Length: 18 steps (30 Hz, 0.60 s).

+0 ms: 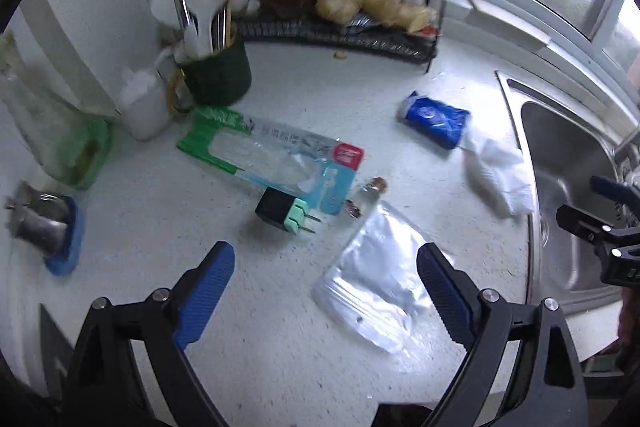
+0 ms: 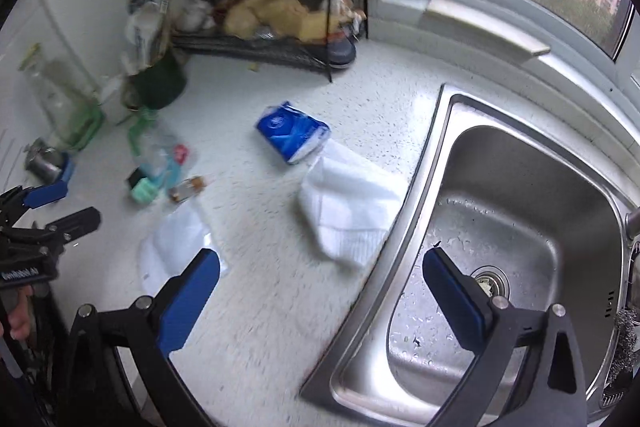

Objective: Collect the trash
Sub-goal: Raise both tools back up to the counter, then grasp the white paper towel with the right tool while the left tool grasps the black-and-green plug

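**Both grippers spread above littered table, nothing held**

While both views are smeared by motion blur, the main items on the white speckled table (image 1: pixel 280 347) can be told. Left gripper (image 1: pixel 326 259): jaws wide apart, nothing between the pads; it hangs over the table with a silvery zip pouch (image 1: pixel 372 291) partly behind its right finger. Right gripper (image 2: pixel 320 267): also released and empty, straddling the edge of the steel sink (image 2: pixel 520 163), one finger over the table, the other over the basin.

Trash on the table: clear plastic package with green end (image 1: pixel 272 155), blue wrapper (image 1: pixel 434 121), crumpled white tissue (image 1: pixel 500 175) lying just beside the sink rim and touching the wrapper. Small corked glass vial (image 1: pixel 370 195) lies between package and pouch; black-and-mint plug adapter (image 1: pixel 286 213) touches the package edge.

Print on the package is unreadable. Wire rack (image 1: pixel 340 27) at the back holds yellowish lumps, too blurred to identify. Dark green utensil cup (image 1: pixel 218 75) is cut partly by blur.
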### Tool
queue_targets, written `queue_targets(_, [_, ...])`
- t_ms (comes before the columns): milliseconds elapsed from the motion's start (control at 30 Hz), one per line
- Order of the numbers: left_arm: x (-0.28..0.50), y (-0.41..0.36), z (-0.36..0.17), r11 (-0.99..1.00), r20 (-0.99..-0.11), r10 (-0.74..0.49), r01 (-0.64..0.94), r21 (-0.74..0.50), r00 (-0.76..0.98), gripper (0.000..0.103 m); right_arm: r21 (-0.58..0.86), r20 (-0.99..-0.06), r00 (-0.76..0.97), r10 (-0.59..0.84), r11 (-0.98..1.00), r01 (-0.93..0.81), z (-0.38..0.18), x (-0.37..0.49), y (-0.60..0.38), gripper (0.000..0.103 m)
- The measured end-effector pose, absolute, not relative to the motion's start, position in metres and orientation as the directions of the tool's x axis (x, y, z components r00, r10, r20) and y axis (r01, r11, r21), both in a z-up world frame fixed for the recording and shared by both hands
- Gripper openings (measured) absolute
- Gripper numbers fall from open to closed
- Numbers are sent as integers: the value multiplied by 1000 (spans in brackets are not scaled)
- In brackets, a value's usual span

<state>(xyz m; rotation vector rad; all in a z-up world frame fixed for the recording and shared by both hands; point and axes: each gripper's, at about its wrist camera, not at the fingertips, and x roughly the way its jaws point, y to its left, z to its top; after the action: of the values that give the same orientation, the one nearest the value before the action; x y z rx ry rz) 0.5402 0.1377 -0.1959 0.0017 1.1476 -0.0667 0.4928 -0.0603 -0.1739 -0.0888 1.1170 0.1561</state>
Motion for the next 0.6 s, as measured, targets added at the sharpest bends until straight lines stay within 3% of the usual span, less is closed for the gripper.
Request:
queue_targets(67, [552,148,-207,995,-922,-97,58,-81,376,91,-5,-909,413,62,987,-161,-183,504,-59,102])
queue_targets(267, [579,161,-240,992,-942,-98,111,-65,321,91,-24,-923,383,36,988,-151,-200,534,-56,102])
queue_targets(400, [594,161,-260,984,-954,-41,176,13,298,91,-41,-932,363,20,986,-160,-213,551,-54,102])
queue_targets(467, [599,160,-267,976,-953,-8,209,59,304,91,-46,-936,351,14,986,-163,-220,559,-54,95])
queue_targets(600, [608,166,-275,973,-955,-37,227,32,294,91,-32,-952,305,17,988,-153,-233,571,-56,93])
